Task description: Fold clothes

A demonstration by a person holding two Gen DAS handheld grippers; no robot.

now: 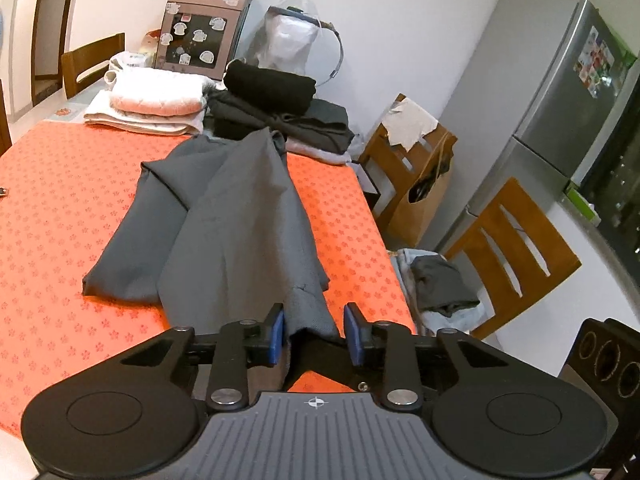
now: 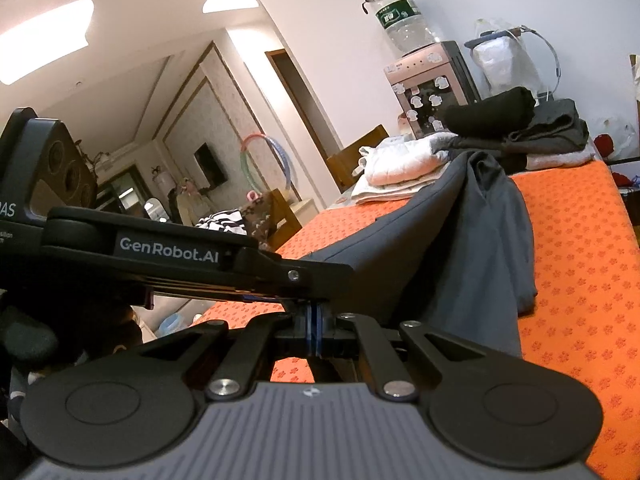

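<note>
Lengthwise, the grey garment stretches across the orange patterned surface, its long axis running from the near edge, where both grippers meet it, away toward the folded stacks at the far end. In the left wrist view it lies as two overlapping bands: a darker one spread flat to the left and a lighter one rising in a ridge that narrows to a tip at the near end. That near tip sits between the blue pads of the left gripper, whose jaws stand apart with a gap on each side of the cloth, so they are released and not pressing on it. In the right wrist view the right gripper has its jaws clenched together on the near edge of the same garment, which lifts from the pinch in a taut slope and drapes down to the surface on the right. Beyond the garment's far end lie a pile of white folded clothes and, beside it, a pile of black and dark grey folded clothes, with a water dispenser behind them.
</note>
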